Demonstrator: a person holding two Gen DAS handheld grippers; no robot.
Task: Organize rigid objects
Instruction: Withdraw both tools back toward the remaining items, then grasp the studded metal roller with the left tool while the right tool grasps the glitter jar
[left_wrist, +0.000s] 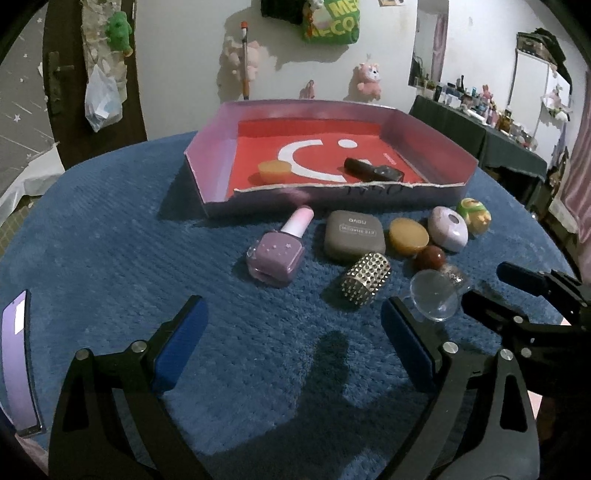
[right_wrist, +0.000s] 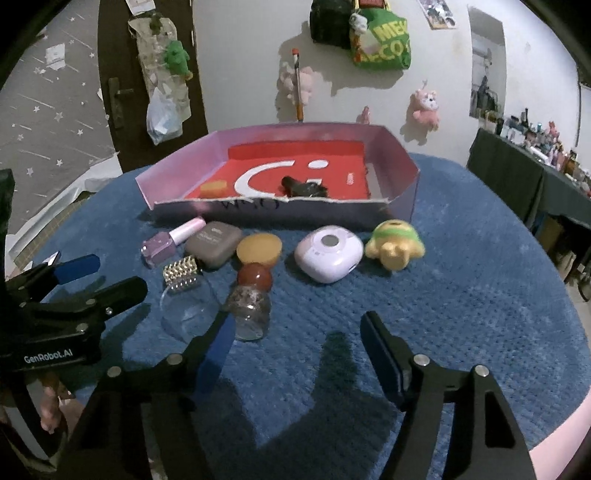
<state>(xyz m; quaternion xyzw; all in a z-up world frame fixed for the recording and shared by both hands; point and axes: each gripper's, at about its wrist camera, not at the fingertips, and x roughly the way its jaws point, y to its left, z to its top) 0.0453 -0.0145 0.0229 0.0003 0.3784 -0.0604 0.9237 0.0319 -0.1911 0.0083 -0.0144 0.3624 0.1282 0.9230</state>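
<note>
From my left wrist, my left claw (left_wrist: 293, 345) stands wide open over the blue mat (left_wrist: 110, 258) with nothing between its pads. The things to sort lie ahead of it in a cluster: the polish bottle (left_wrist: 275, 254) on its side, the grey compact (left_wrist: 354, 235), the studded cap (left_wrist: 365, 282) nearest my right pad, then the yellow lid (left_wrist: 409, 235), the red ball (left_wrist: 430, 257), the white case (left_wrist: 447, 228) and the green toy (left_wrist: 474, 215). A clear dome (left_wrist: 436, 295) sits just beyond my right finger. Behind them all stands the tray (left_wrist: 207, 162), holding a yellow cup (left_wrist: 274, 171) and a dark tube (left_wrist: 371, 170). My right claw (left_wrist: 491, 286) pokes in at the right edge.

From my right wrist, my right claw (right_wrist: 295, 341) is partly open and grips nothing. A small glass jar (right_wrist: 249, 310) lies just ahead of its left finger, apart from the pad. The white case (right_wrist: 328, 253) and green toy (right_wrist: 395, 245) lie further ahead, before the tray (right_wrist: 406, 162). My left claw (right_wrist: 98, 275) shows at the left, open.
</note>
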